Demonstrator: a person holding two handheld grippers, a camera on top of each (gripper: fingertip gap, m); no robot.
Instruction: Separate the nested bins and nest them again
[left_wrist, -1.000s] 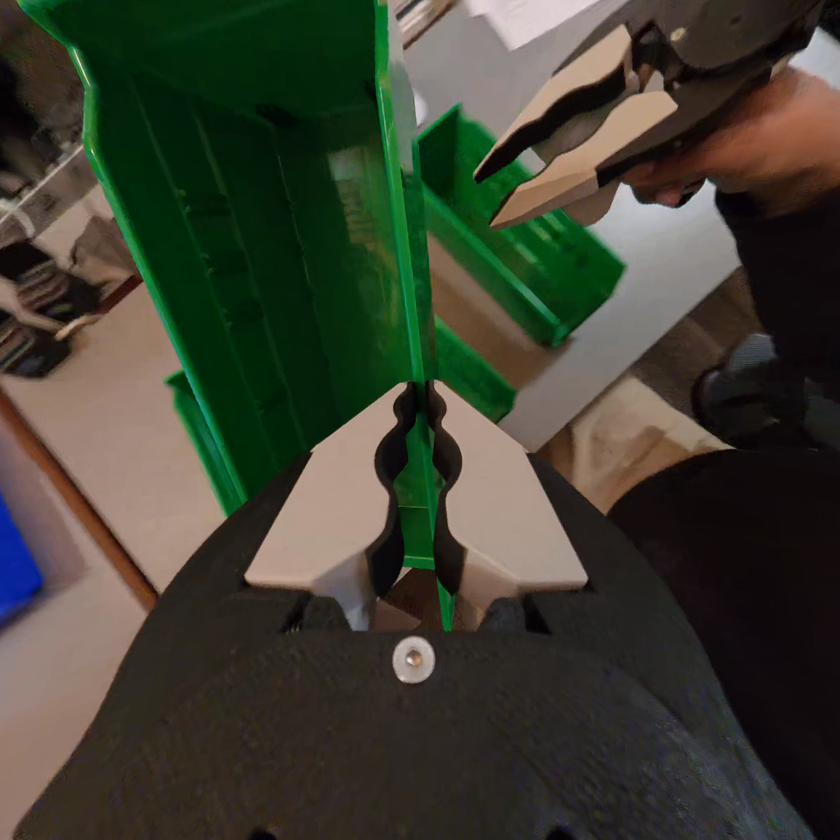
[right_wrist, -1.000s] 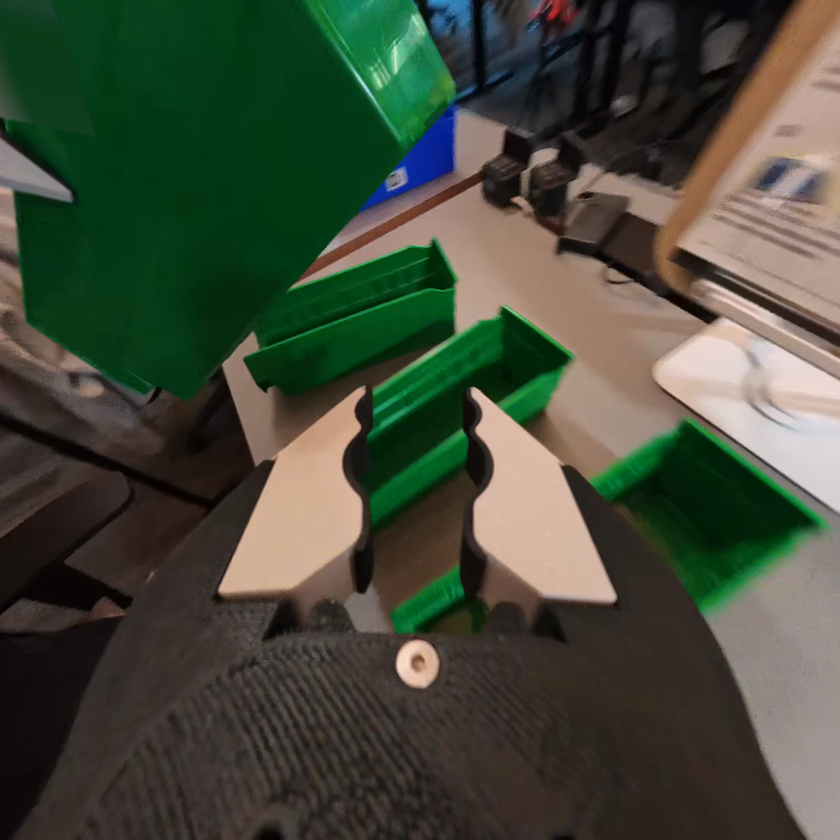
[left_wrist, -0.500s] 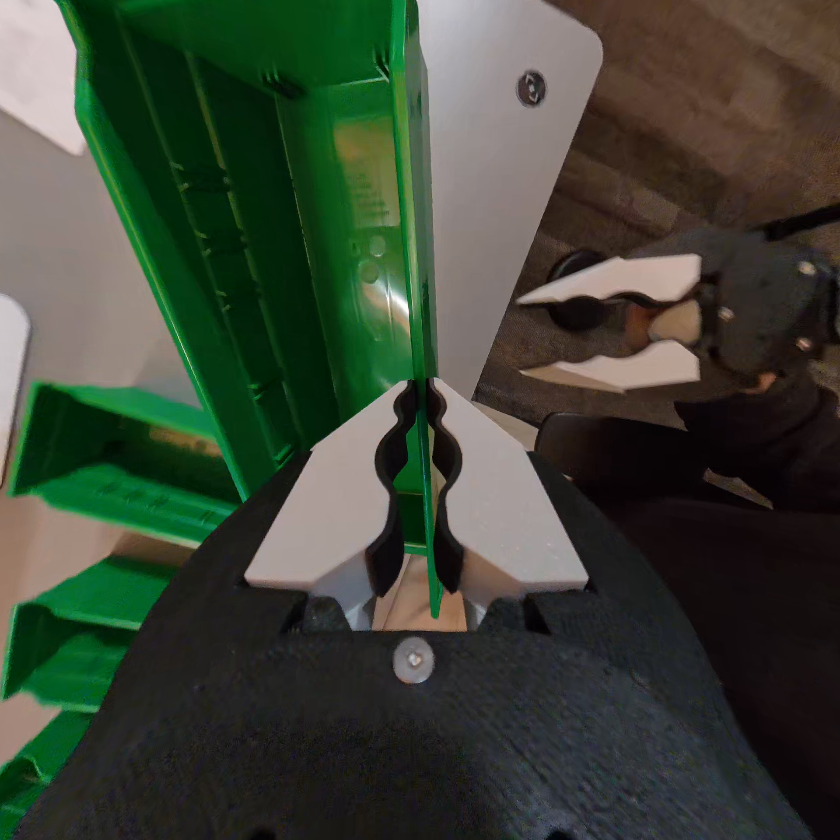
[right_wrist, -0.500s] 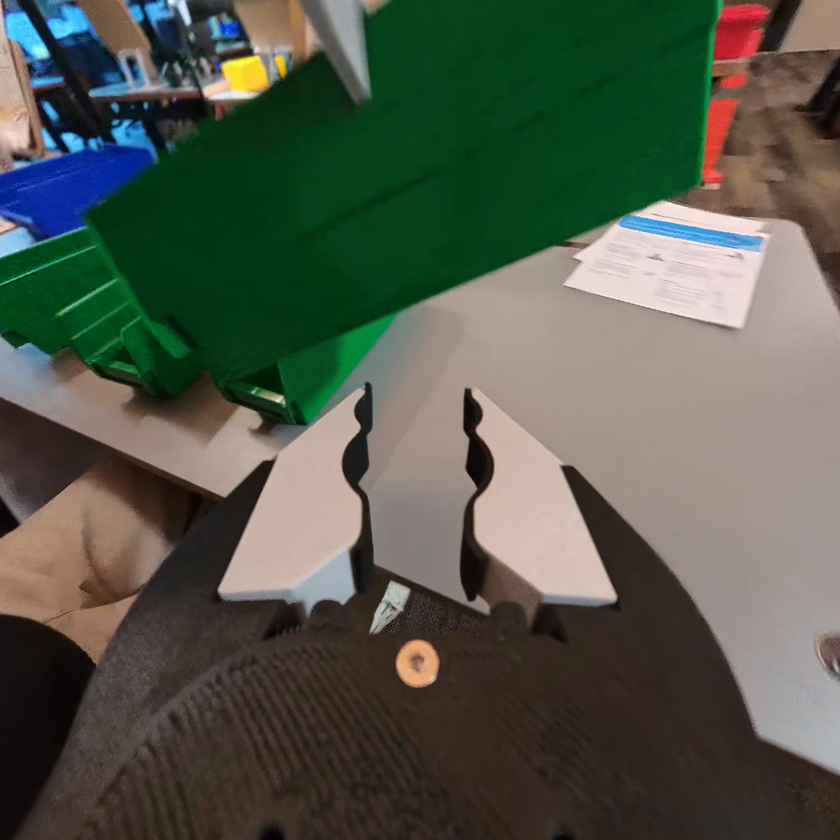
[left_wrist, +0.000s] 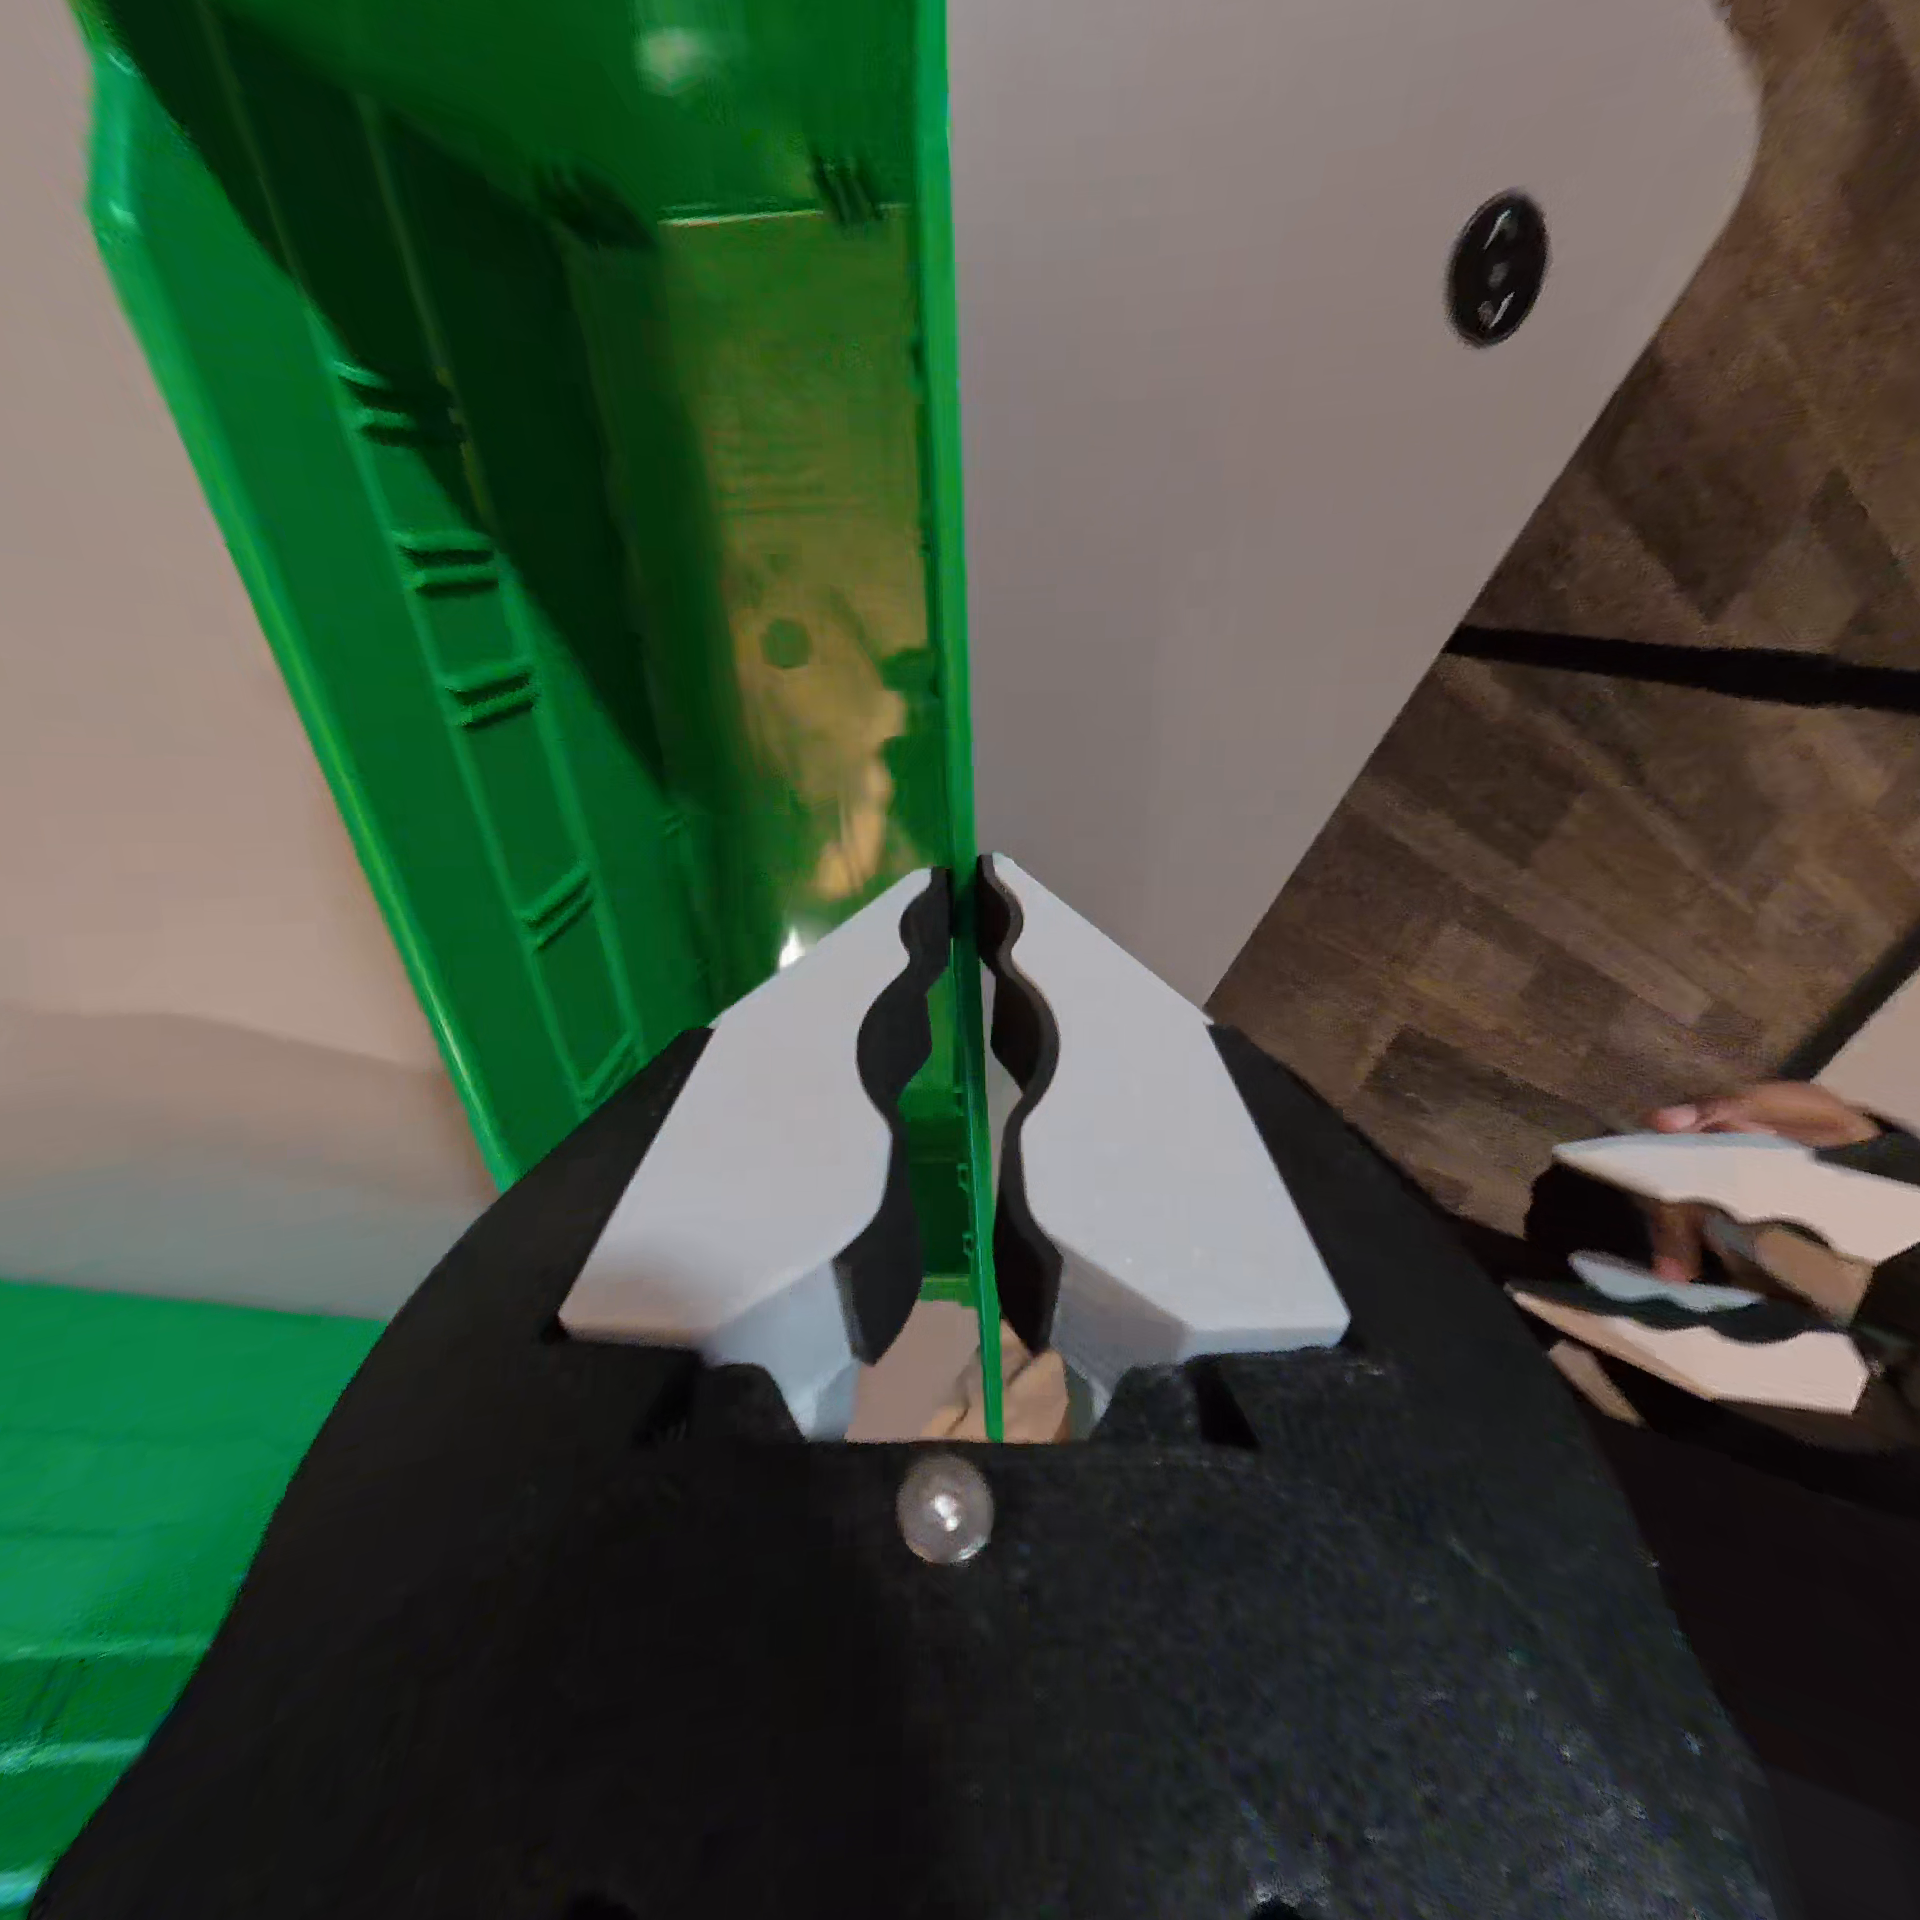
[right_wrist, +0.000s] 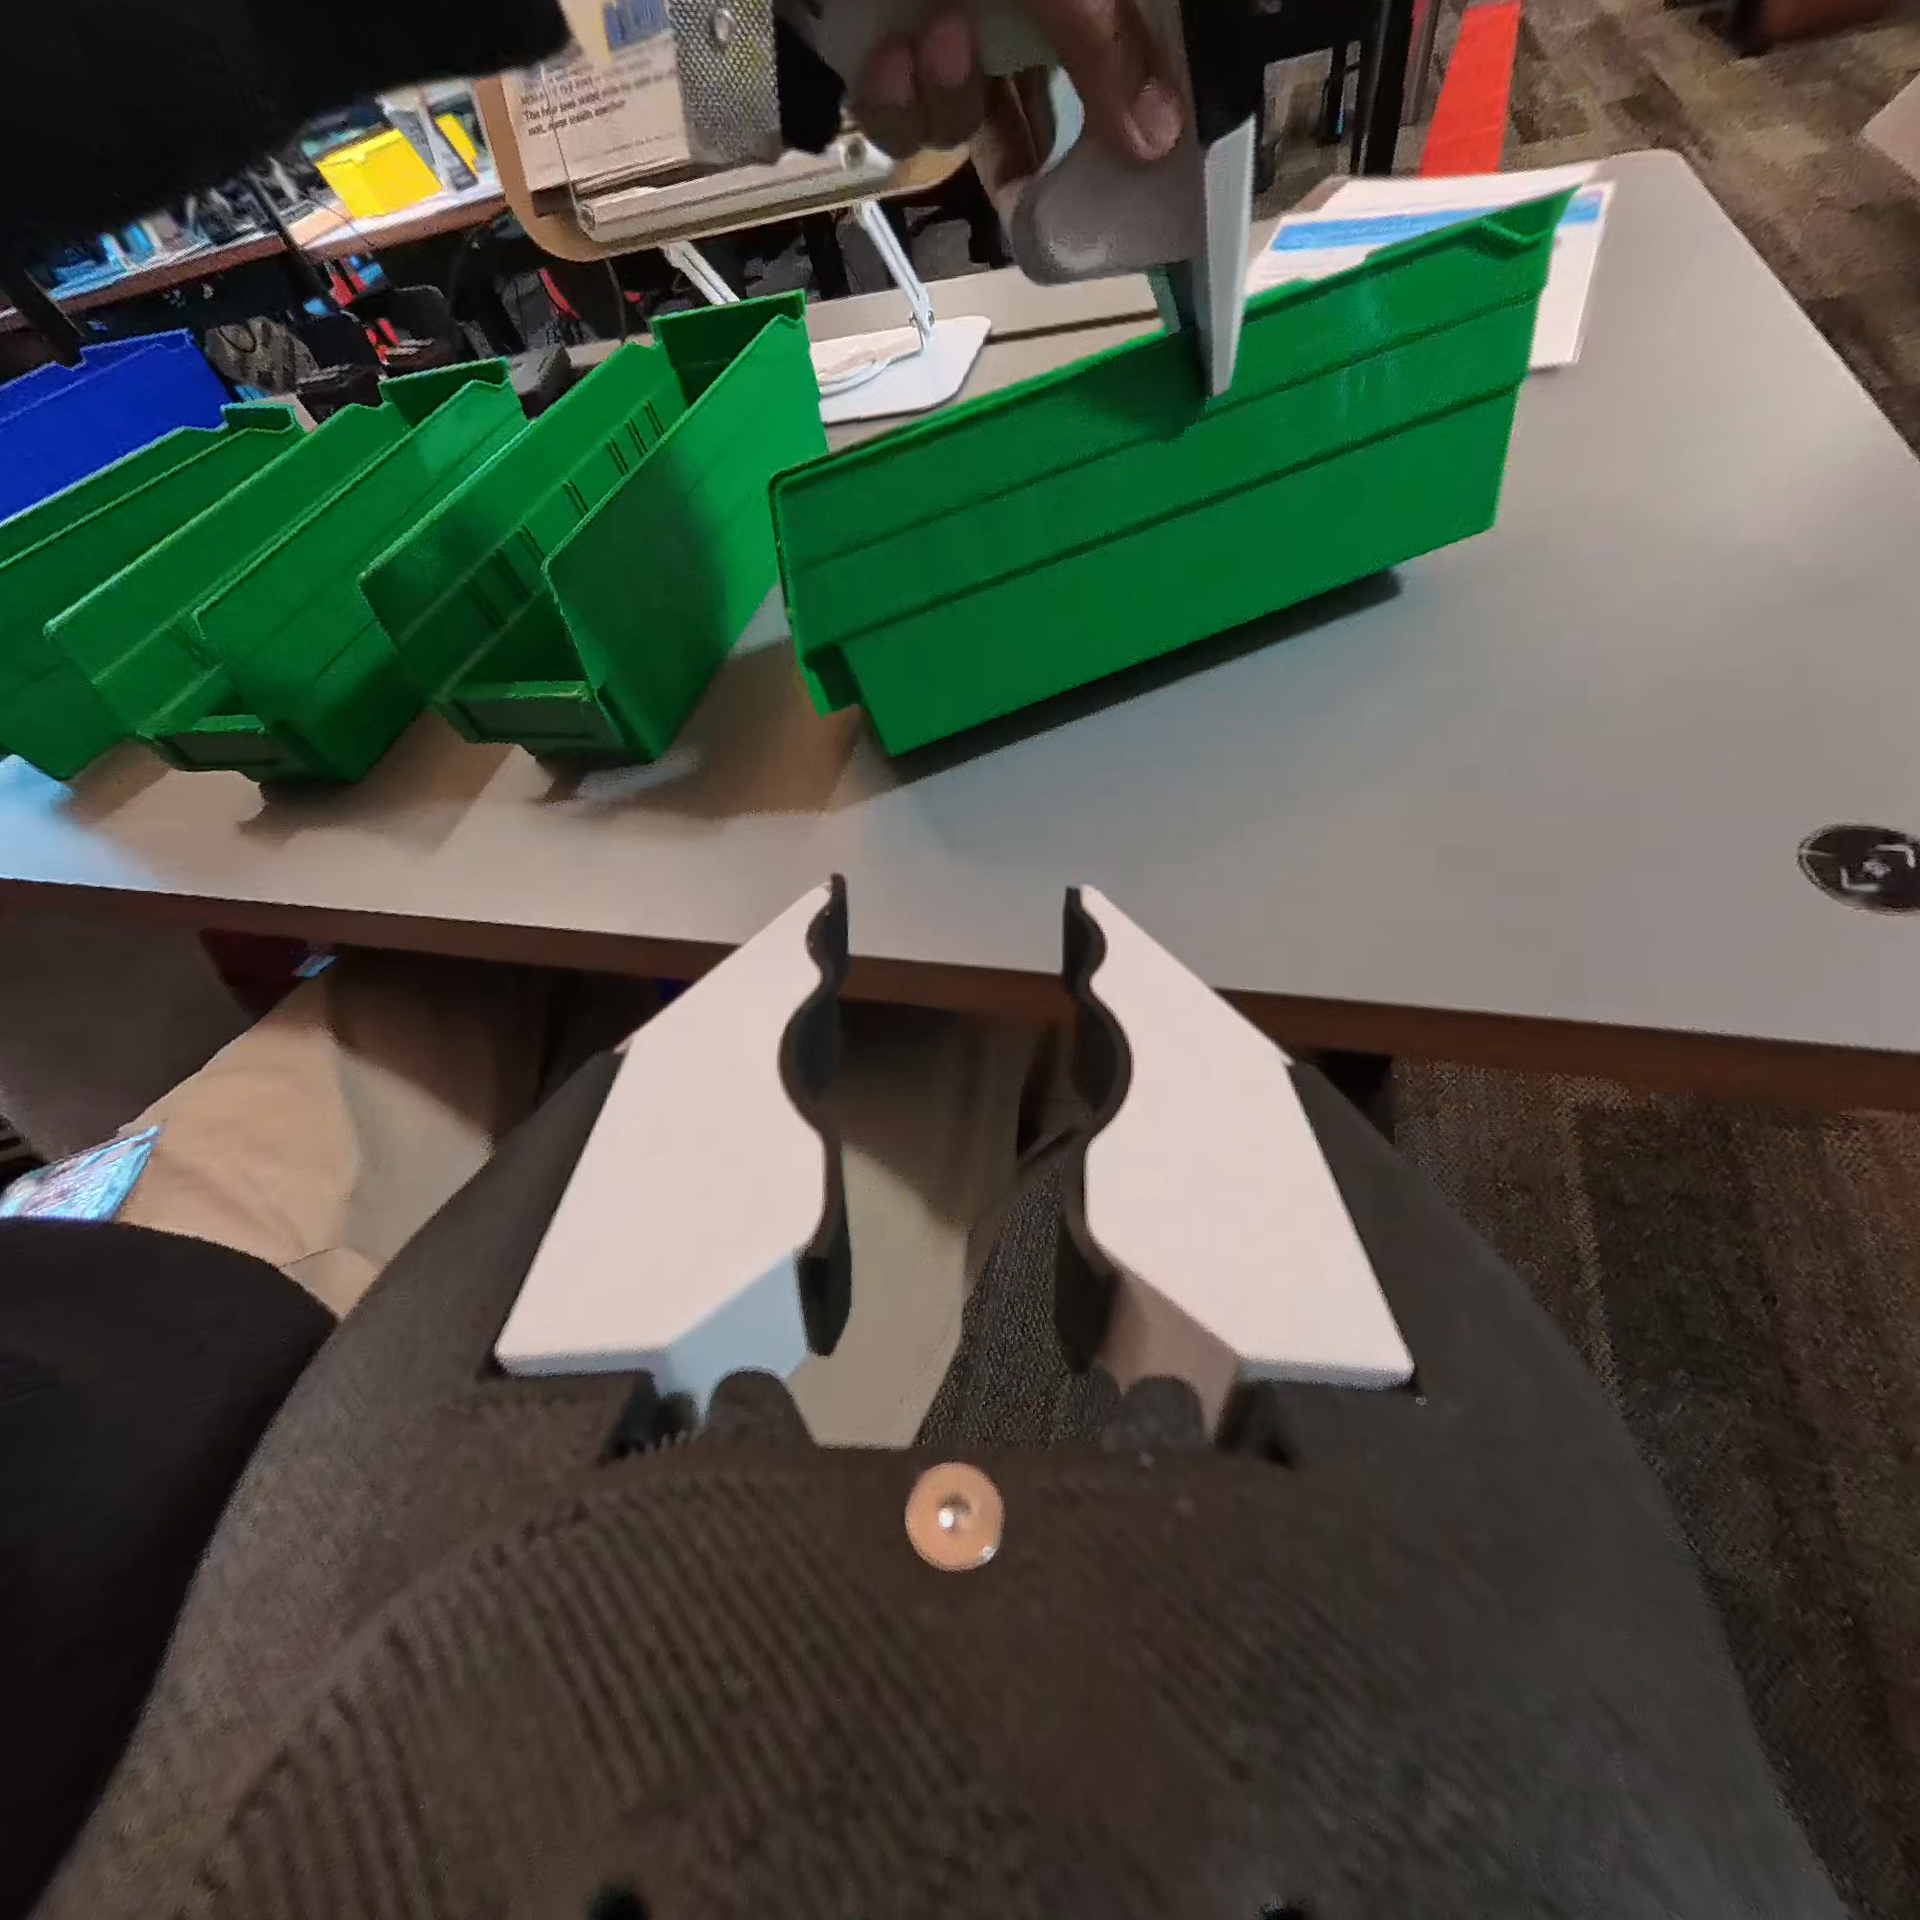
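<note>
My left gripper (left_wrist: 964, 878) is shut on the thin side wall of a long green bin (left_wrist: 582, 582), gripping the rim from above. In the right wrist view this bin (right_wrist: 1143, 561) lies lengthwise on or just above the grey table (right_wrist: 1351, 831), with the left gripper (right_wrist: 1210, 312) clamped on its top edge. Several separate green bins (right_wrist: 623, 540) stand side by side in a row to its left. My right gripper (right_wrist: 953, 894) is open and empty, in front of the table's near edge. It also shows at the right of the left wrist view (left_wrist: 1714, 1278).
A blue bin (right_wrist: 94, 426) sits behind the row at far left. A white stand base (right_wrist: 904, 358) and a paper sheet (right_wrist: 1558, 270) lie behind the held bin. A black round grommet (right_wrist: 1860, 868) is set in the table at right. Another green bin (left_wrist: 104, 1507) shows at lower left.
The left gripper has swung the held bin from high in the air down to the table, right of the row. The right gripper stayed open and now sits back off the table's front edge.
</note>
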